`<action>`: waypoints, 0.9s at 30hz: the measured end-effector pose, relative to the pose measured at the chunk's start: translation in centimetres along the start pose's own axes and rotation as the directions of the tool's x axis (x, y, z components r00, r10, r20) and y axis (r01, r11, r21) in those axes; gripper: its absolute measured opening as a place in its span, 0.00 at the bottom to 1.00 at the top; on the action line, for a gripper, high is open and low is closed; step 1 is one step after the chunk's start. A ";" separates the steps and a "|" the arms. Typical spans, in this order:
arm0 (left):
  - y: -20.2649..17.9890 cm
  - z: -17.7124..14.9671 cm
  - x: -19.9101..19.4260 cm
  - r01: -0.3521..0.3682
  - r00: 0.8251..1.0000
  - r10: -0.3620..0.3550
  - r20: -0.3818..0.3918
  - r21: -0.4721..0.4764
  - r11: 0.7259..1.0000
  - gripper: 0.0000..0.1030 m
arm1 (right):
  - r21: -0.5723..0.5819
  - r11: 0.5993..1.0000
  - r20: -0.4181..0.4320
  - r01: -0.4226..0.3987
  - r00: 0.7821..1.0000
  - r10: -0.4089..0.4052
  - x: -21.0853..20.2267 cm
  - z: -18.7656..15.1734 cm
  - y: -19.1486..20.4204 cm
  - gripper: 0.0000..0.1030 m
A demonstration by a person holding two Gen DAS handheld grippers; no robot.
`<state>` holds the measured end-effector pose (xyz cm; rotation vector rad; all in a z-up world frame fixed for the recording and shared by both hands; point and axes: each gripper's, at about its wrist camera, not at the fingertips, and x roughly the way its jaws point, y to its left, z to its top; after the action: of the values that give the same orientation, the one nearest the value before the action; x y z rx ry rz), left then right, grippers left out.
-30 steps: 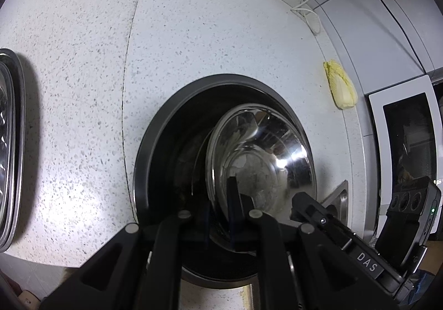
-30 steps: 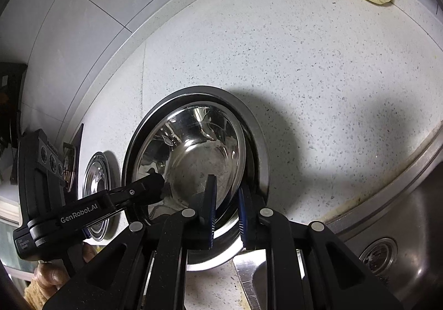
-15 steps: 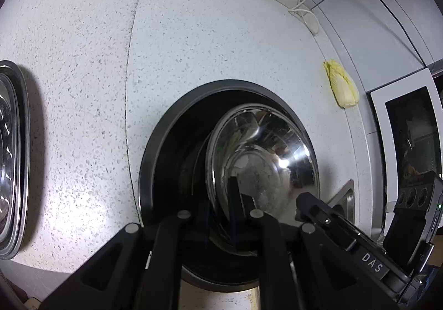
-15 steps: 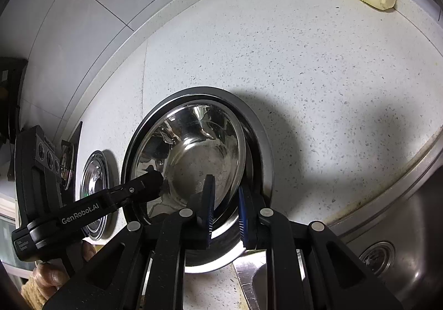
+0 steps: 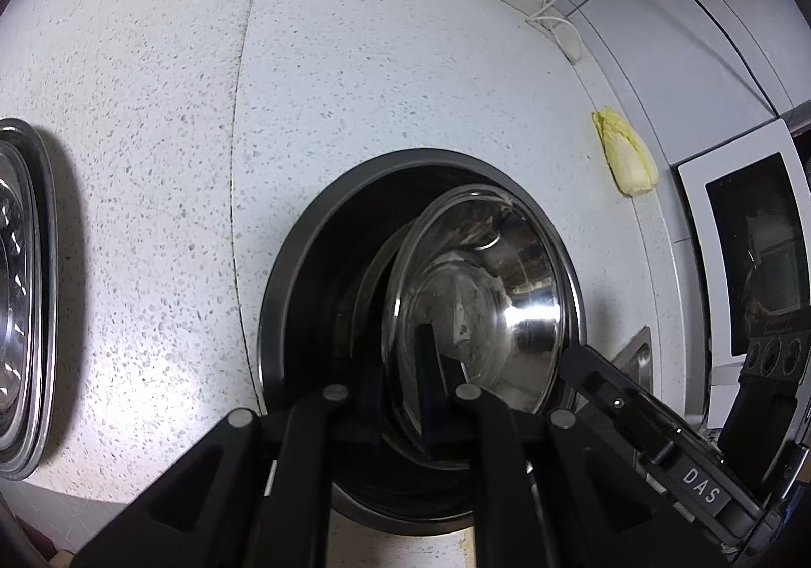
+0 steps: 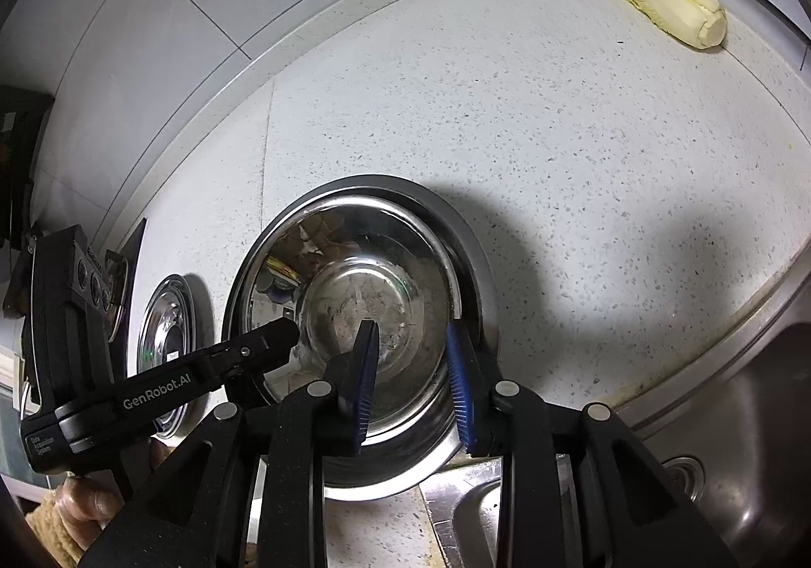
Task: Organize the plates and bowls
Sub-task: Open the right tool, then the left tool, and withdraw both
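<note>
A small shiny steel bowl (image 5: 486,294) sits inside a larger dark-rimmed steel basin (image 5: 304,274) on the speckled counter. My left gripper (image 5: 405,395) is shut on the small bowl's near rim. In the right wrist view the small bowl (image 6: 365,299) lies within the basin (image 6: 471,258). My right gripper (image 6: 413,365) is open, its blue-padded fingers (image 6: 367,365) spread on either side of the bowl's rim. The left gripper's body (image 6: 213,365) reaches in from the left.
A steel tray (image 5: 25,299) lies at the counter's left; it also shows as a plate (image 6: 167,345) in the right wrist view. A yellow cabbage (image 5: 626,157) lies by the wall. A sink (image 6: 709,456) is at the right. A microwave (image 5: 750,274) stands beyond.
My right gripper has opened and let go of the small bowl's rim. The small bowl now sits flatter in the basin. My left gripper still holds its rim.
</note>
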<state>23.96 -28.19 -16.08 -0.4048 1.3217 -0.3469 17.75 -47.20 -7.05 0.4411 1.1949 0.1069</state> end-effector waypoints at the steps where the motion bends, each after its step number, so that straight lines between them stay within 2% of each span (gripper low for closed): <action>1: -0.1 0.0 0.0 -0.002 1.000 0.002 0.002 0.004 1.000 0.12 | 0.001 1.000 0.001 -0.001 1.000 0.001 0.0 -0.1 0.0 0.24; 10: -0.8 -0.2 -0.2 -0.020 1.000 0.020 0.015 0.029 0.999 0.13 | 0.000 1.000 0.002 -0.007 1.000 0.007 -0.1 0.0 0.0 0.24; 13: -1.2 -0.4 -0.5 -0.017 1.000 0.016 0.026 0.047 0.999 0.23 | -0.006 1.000 0.007 -0.001 1.000 0.001 -0.4 0.1 0.0 0.24; 16: -1.6 -0.4 -0.9 -0.022 0.999 0.020 0.039 0.064 0.998 0.28 | -0.006 1.000 0.018 0.005 1.000 -0.005 -0.7 0.1 0.0 0.24; 27: -2.4 -0.3 -3.1 -0.058 0.994 0.043 0.102 0.141 0.988 0.33 | -0.003 1.000 0.038 0.019 0.999 -0.018 -1.5 0.0 -0.3 0.24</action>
<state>22.99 -28.87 -12.31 -0.2637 1.2001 -0.3724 17.20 -47.91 -5.88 0.4270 1.1607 0.0843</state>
